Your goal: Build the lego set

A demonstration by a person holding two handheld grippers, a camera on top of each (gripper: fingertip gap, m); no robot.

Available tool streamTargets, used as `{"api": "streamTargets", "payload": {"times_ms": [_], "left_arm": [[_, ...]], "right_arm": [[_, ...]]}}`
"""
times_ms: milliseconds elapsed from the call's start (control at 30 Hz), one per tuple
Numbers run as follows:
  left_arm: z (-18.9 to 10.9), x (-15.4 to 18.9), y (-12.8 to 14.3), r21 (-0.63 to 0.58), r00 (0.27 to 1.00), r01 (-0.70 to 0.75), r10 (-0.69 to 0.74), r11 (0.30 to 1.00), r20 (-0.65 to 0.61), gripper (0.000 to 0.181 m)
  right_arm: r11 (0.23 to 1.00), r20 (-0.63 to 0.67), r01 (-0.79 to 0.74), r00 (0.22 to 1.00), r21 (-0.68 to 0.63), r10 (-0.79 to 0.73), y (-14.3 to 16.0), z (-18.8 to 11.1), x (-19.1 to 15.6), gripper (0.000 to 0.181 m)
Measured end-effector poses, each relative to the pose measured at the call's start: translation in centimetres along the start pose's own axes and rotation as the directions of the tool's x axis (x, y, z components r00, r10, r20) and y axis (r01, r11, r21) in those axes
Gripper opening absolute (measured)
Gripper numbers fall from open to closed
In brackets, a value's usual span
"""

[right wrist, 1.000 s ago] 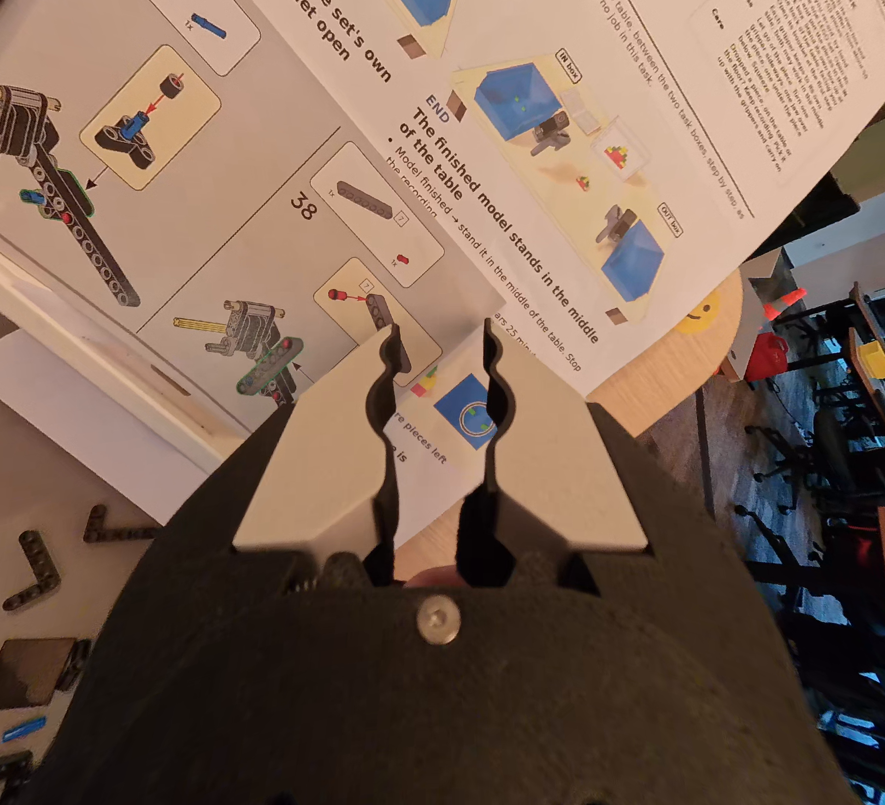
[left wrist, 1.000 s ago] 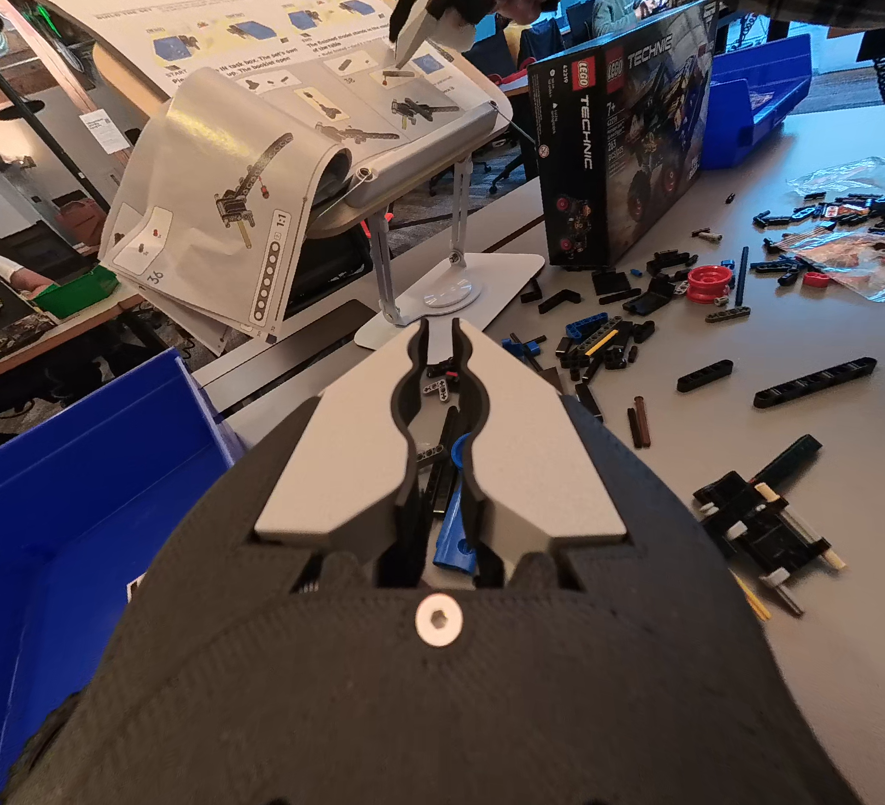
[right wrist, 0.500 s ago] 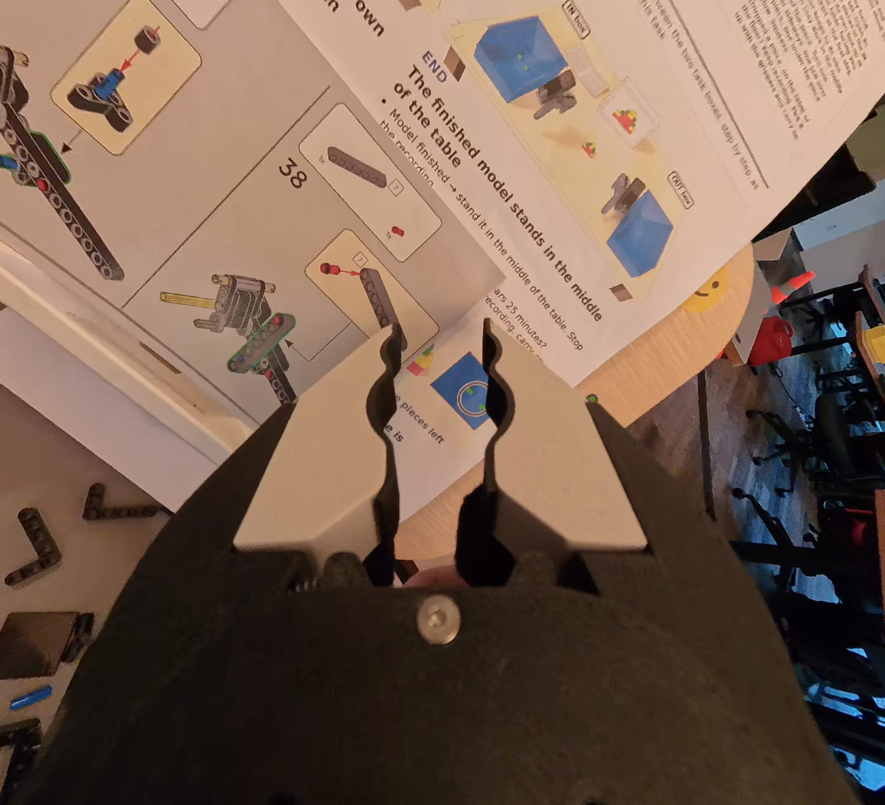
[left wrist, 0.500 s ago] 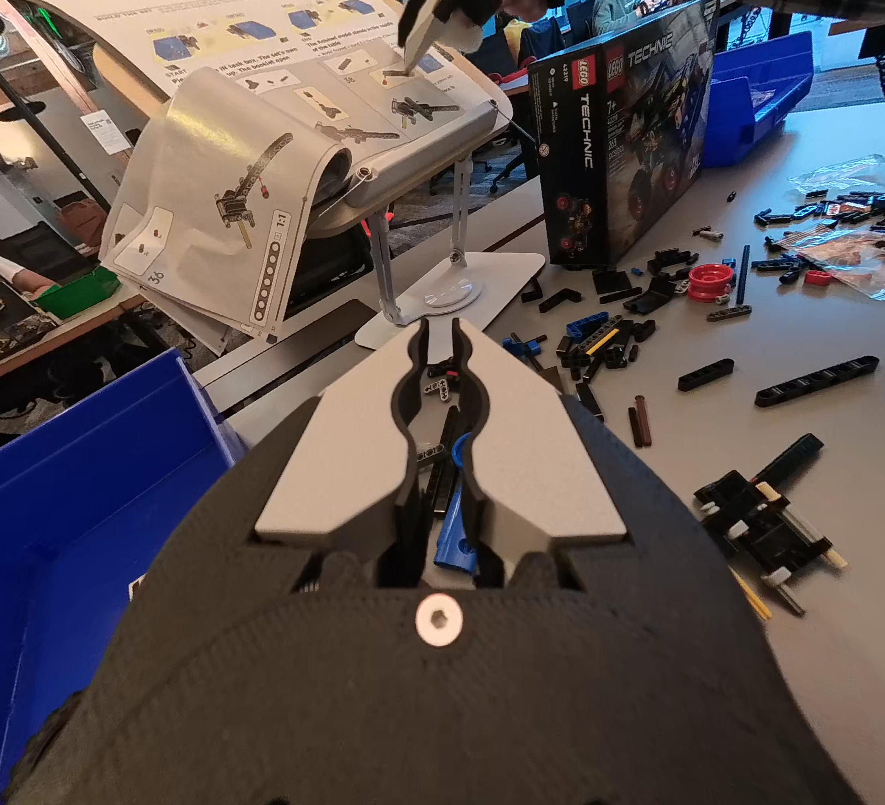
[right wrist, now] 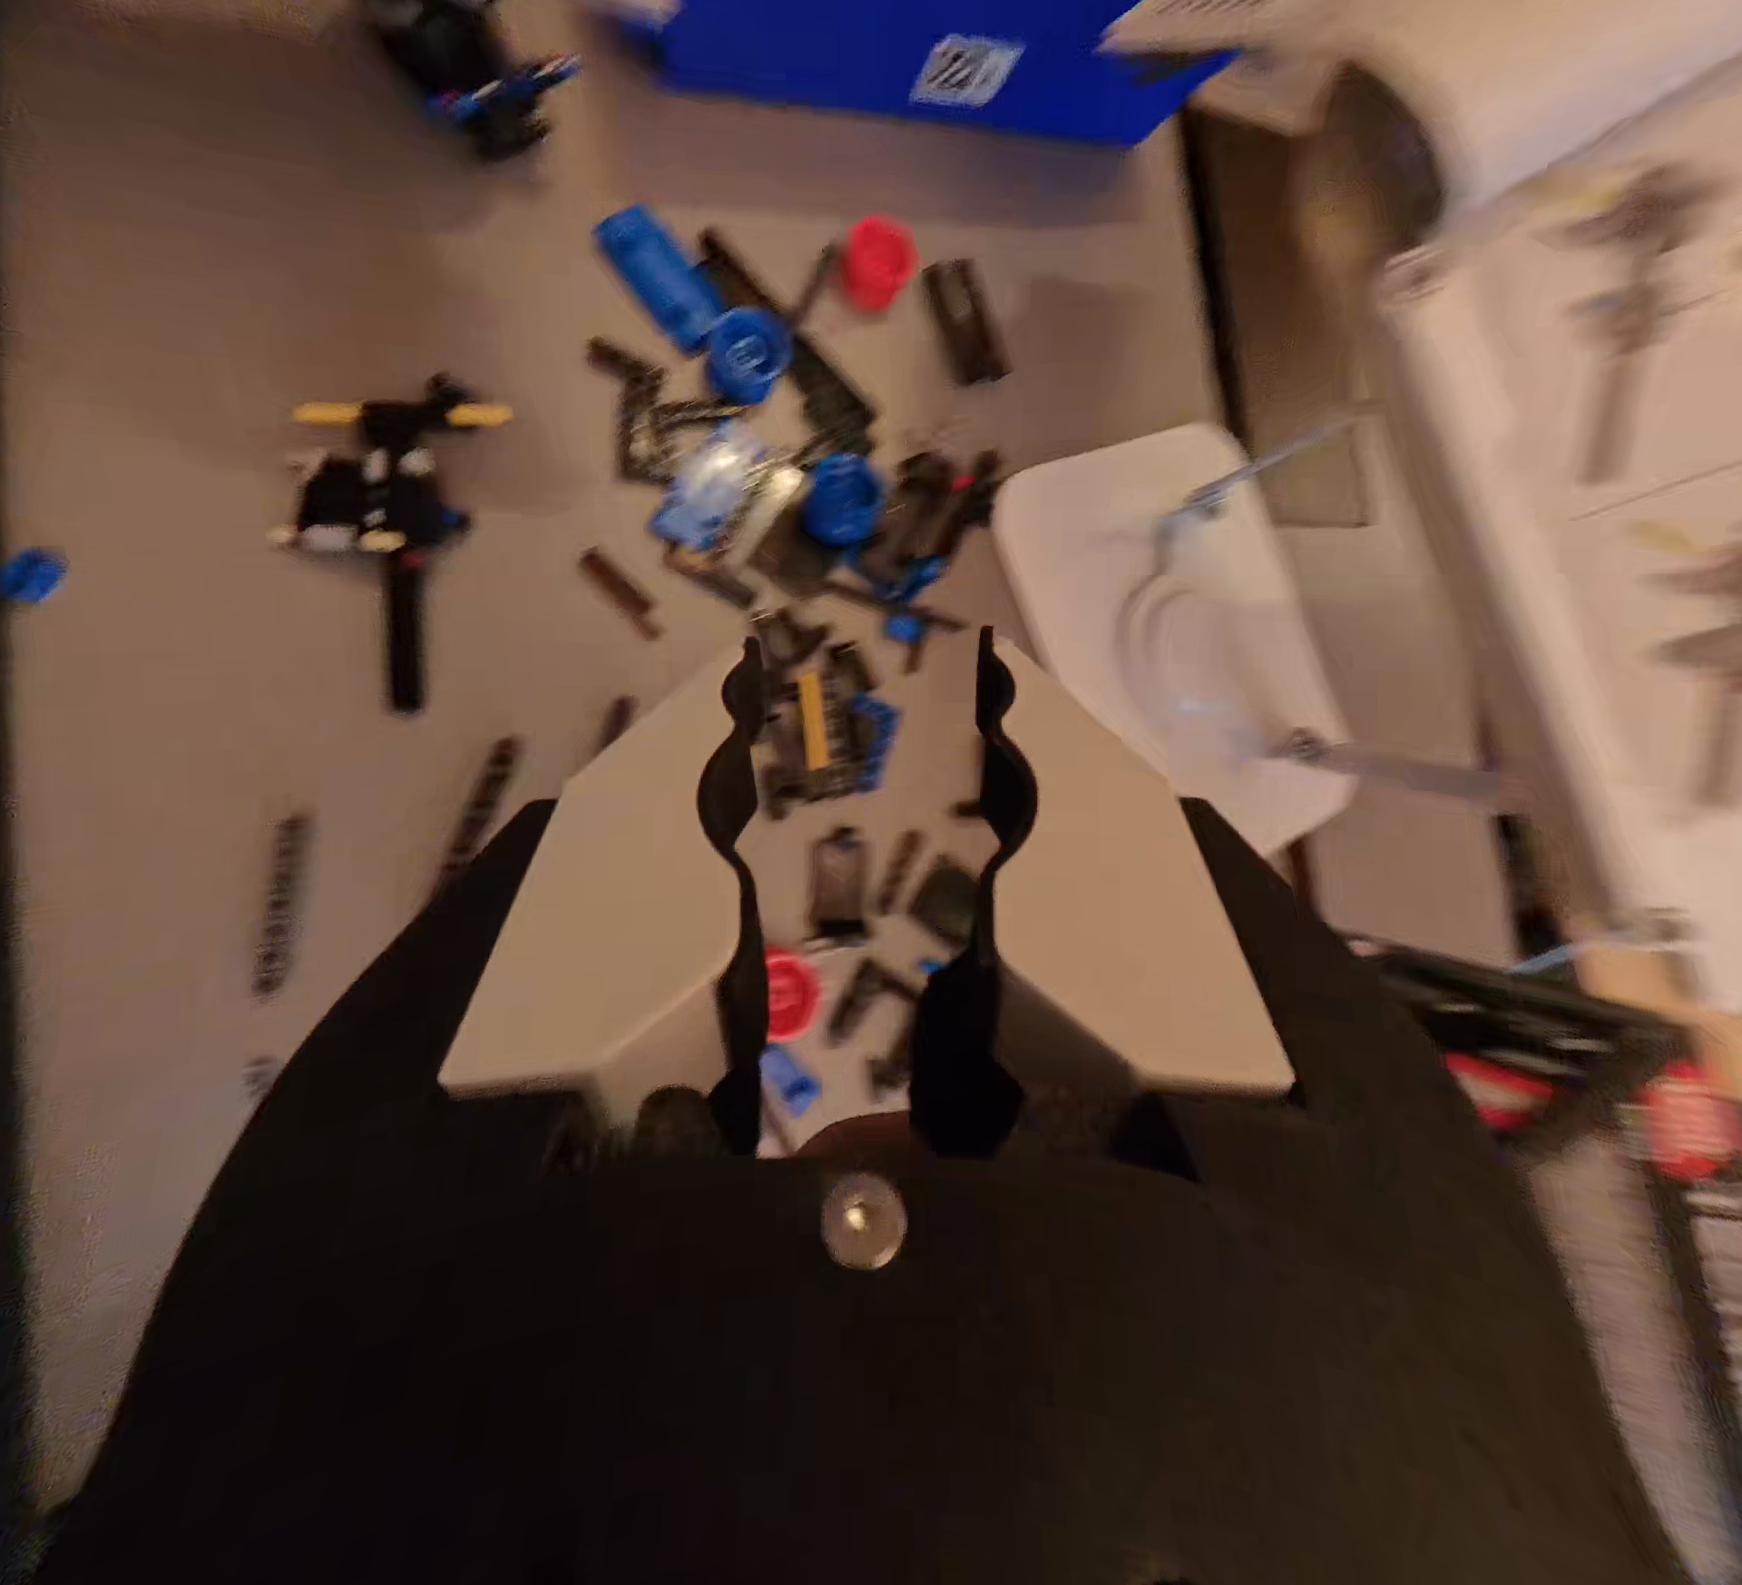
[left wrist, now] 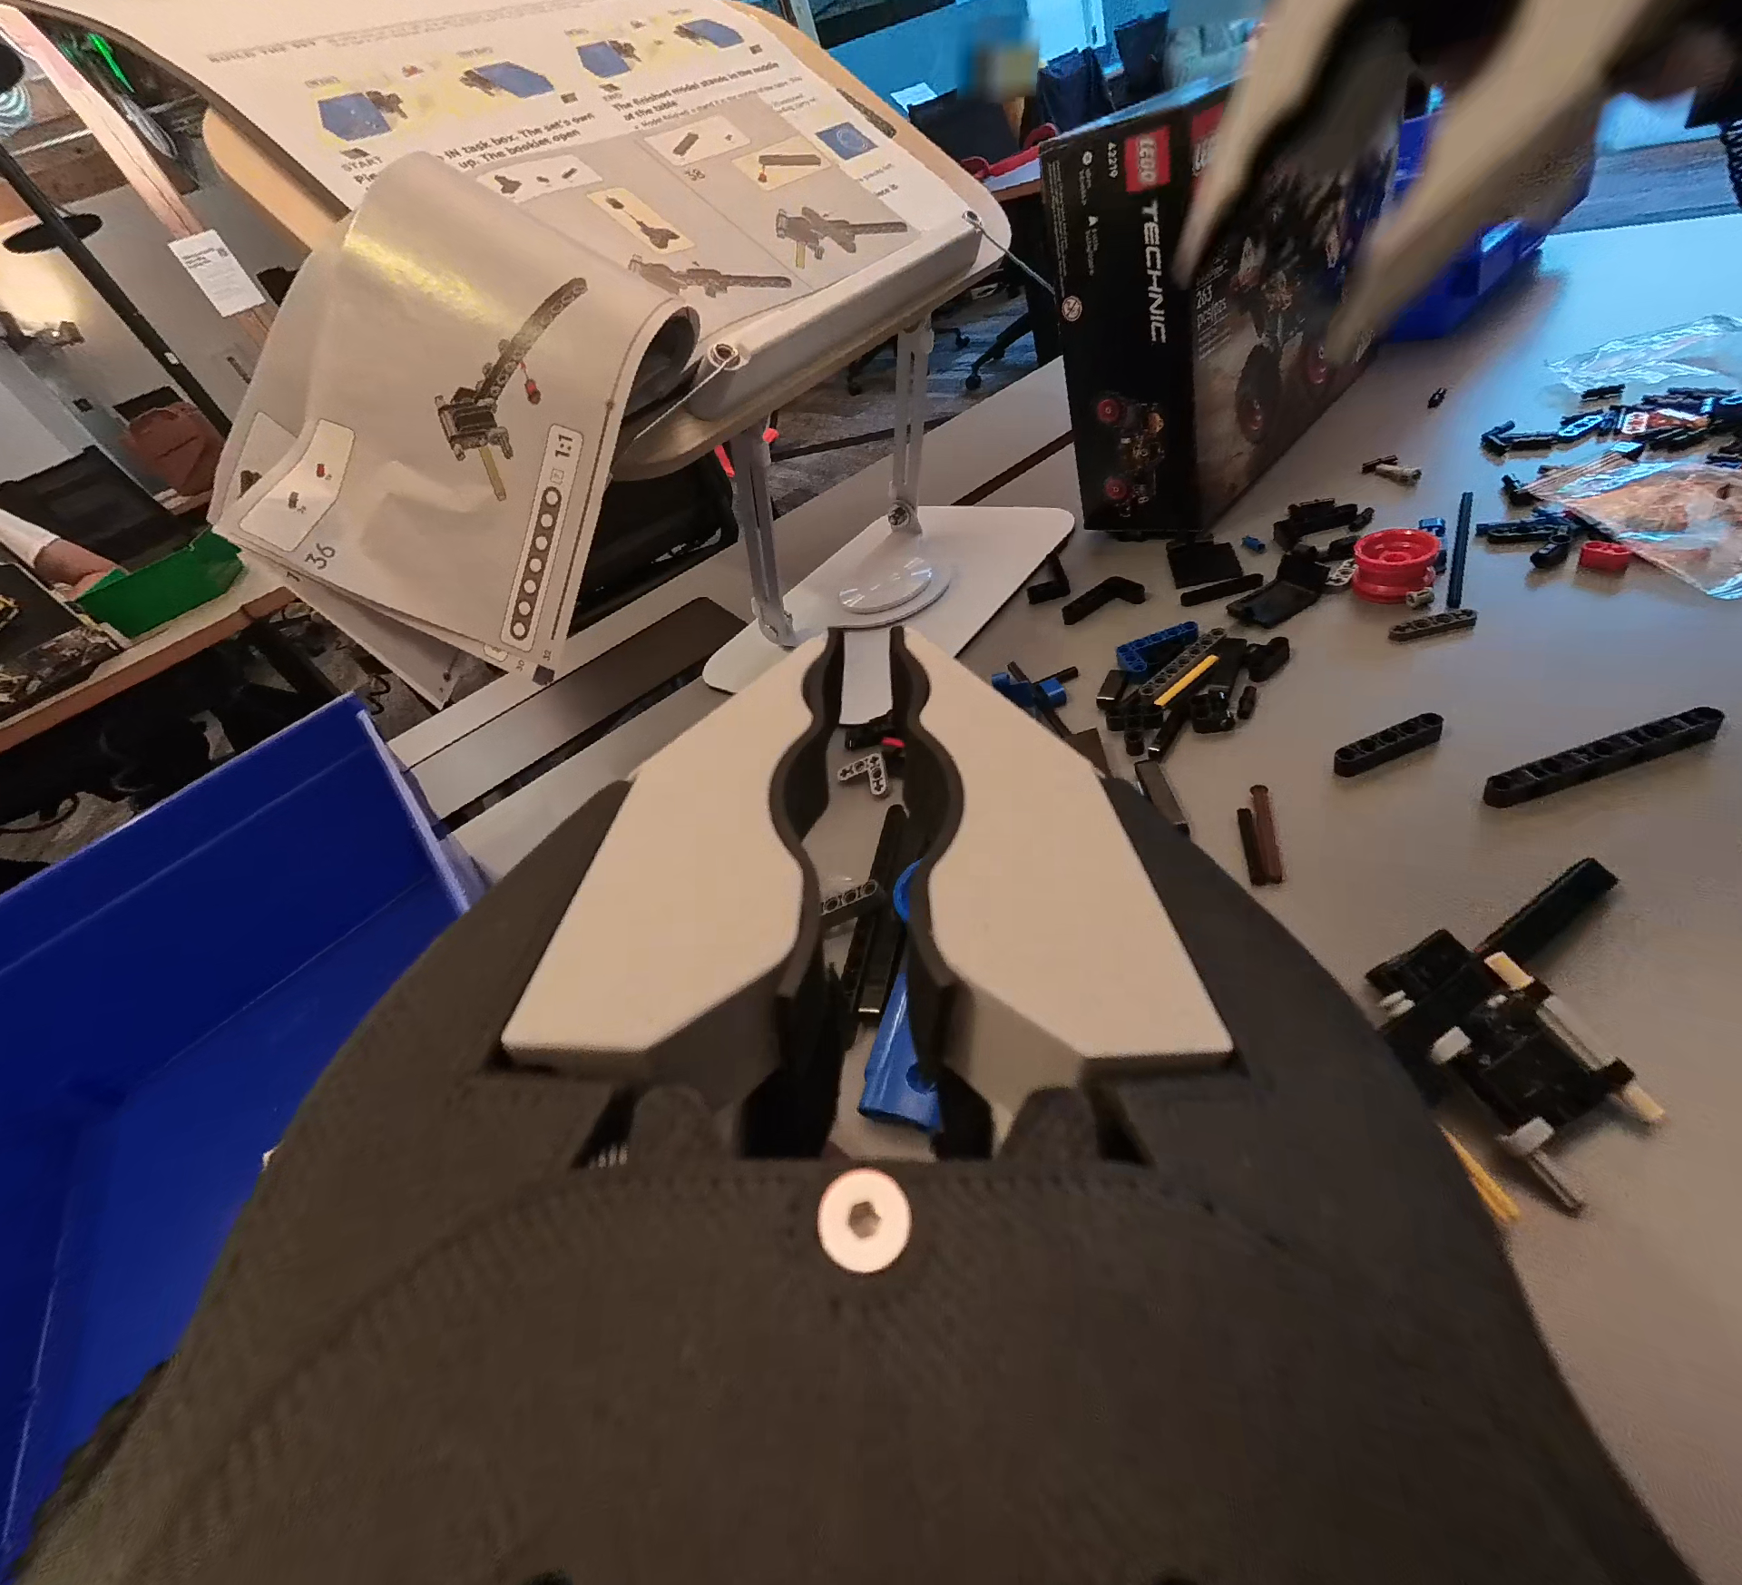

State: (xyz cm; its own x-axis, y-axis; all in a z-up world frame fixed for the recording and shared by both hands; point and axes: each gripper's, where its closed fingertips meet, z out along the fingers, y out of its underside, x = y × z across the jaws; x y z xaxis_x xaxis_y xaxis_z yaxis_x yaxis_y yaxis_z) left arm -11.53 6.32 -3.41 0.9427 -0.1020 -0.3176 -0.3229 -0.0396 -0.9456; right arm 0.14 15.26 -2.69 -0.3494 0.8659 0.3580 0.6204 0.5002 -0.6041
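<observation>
My left gripper [left wrist: 865,644] hovers low over the table with only a narrow gap between its jaws and holds nothing. Black beams and blue pieces on the table show through the gap. My right gripper [right wrist: 867,644] is open and empty, high above the pile of loose lego pieces [right wrist: 754,456], and the view is blurred by motion. It also shows blurred at the top right of the left wrist view [left wrist: 1273,286]. The partly built black model with a yellow axle [left wrist: 1499,1059] lies on the table, seen from above in the right wrist view [right wrist: 377,484].
The instruction booklet [left wrist: 660,220] lies open on a white stand [left wrist: 943,559]. The lego box [left wrist: 1178,371] stands behind the pieces. A blue bin [left wrist: 188,1021] is at my left, another [left wrist: 1470,267] behind the box. A red hub [left wrist: 1393,564], a long black beam [left wrist: 1602,757] and a plastic bag [left wrist: 1668,503] lie at the right. My hands' fingertips stand some 15 cm from each other.
My right gripper has swung away from the booklet page and now looks down on the loose pieces, its jaws a little wider. My left gripper has not moved.
</observation>
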Motion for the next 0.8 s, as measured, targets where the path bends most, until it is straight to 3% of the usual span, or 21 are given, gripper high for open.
{"api": "streamTargets", "payload": {"times_ms": [200,333,467,800], "left_arm": [[0.0,0.3,0.0,-0.002,1.0,-0.007,0.007,1.0,-0.007,0.008],[0.2,0.6,0.0,-0.008,1.0,-0.018,0.018,1.0,-0.011,0.008],[0.1,0.5,0.0,-0.006,1.0,-0.018,0.018,1.0,-0.004,0.008],[0.1,0.5,0.0,-0.006,1.0,-0.022,0.022,1.0,-0.003,0.008]], "right_arm": [[0.99,0.163,-0.116,0.978,-0.086,0.128,6.7,3.0,-10.5,0.053],[0.984,0.218,-0.145,0.962,-0.105,0.165,8.4,4.0,-14.1,0.059],[0.981,0.201,-0.124,0.968,-0.147,0.153,9.8,4.7,-15.1,0.063],[0.981,0.206,-0.154,0.963,-0.118,0.176,9.6,4.1,-15.5,0.062]]}}
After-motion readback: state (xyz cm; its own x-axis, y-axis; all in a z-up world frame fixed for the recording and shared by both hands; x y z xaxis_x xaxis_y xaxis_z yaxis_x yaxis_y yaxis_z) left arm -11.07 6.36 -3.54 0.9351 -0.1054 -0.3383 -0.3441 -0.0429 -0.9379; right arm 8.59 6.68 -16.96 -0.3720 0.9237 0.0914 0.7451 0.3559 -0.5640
